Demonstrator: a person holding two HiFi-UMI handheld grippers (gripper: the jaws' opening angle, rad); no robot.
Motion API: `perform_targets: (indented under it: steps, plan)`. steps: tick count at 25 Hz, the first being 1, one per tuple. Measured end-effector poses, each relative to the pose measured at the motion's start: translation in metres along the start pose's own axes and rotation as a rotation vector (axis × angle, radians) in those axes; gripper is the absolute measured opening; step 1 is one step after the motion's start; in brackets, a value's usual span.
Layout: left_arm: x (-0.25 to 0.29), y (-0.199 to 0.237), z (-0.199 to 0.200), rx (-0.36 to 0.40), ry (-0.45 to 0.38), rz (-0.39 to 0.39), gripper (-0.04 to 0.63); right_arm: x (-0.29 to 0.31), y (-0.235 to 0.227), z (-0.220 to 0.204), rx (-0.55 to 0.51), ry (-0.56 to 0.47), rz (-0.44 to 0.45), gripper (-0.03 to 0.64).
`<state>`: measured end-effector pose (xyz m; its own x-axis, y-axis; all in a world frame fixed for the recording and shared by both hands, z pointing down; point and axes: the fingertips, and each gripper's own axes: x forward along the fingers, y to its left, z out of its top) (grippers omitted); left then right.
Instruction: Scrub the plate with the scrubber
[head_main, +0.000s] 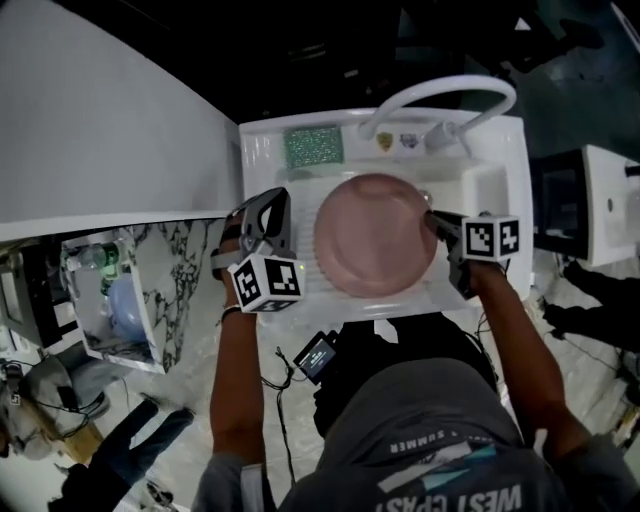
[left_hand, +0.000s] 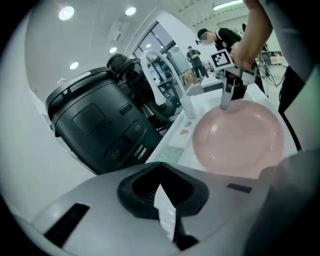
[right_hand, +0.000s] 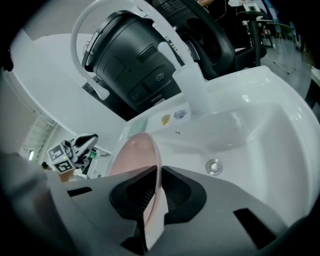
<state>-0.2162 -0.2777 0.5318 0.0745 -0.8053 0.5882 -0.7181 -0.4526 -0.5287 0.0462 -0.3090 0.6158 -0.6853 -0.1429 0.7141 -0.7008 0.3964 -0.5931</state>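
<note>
The right gripper (head_main: 433, 219) clamped the round pink plate (head_main: 375, 236) by its rim over the white moulded sink (head_main: 492, 190). The left gripper (head_main: 272, 206), jaws together and empty, hovered just beside the plate's left edge. The green sparkly scrubber pad (head_main: 314, 147) lay on the sink's back ledge, left of the arched white faucet (head_main: 440, 95), apart from both grippers.

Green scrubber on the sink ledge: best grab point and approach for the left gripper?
Take the scrubber across its two long edges, near the middle, coming down from above and from its left. It lies flat on the ledge, so only the edges offer purchase; the plate in the right gripper and the faucet crowd its front and right. The left gripper is shut and must open first.
</note>
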Motion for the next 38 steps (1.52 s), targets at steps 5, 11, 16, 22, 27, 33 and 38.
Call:
perform_targets:
  steps: [5, 11, 16, 22, 27, 33, 38]
  plan:
    - [-0.035, 0.005, -0.008, -0.165, -0.050, 0.031, 0.002, 0.030, 0.015, -0.017, -0.015, 0.055, 0.006, 0.048]
    - [-0.070, 0.009, -0.032, -0.269, -0.045, 0.086, 0.002, 0.055, 0.024, -0.036, -0.028, 0.113, 0.005, 0.052]
    - [-0.093, 0.013, -0.054, -0.364, -0.033, 0.121, 0.002, 0.074, 0.028, -0.048, -0.004, 0.143, 0.016, 0.052]
    - [-0.111, 0.012, -0.070, -0.406, -0.023, 0.149, 0.002, 0.095, 0.027, -0.056, 0.026, 0.143, 0.013, 0.051]
    - [-0.123, 0.009, -0.077, -0.412, -0.015, 0.158, 0.002, 0.100, 0.023, -0.059, 0.043, 0.131, 0.010, 0.052]
    - [-0.135, 0.008, -0.078, -0.418, -0.017, 0.171, 0.002, 0.098, 0.023, -0.060, 0.064, 0.100, 0.039, 0.088]
    - [-0.143, 0.004, -0.079, -0.418, -0.019, 0.176, 0.002, 0.096, 0.021, -0.060, 0.083, 0.074, 0.041, 0.110]
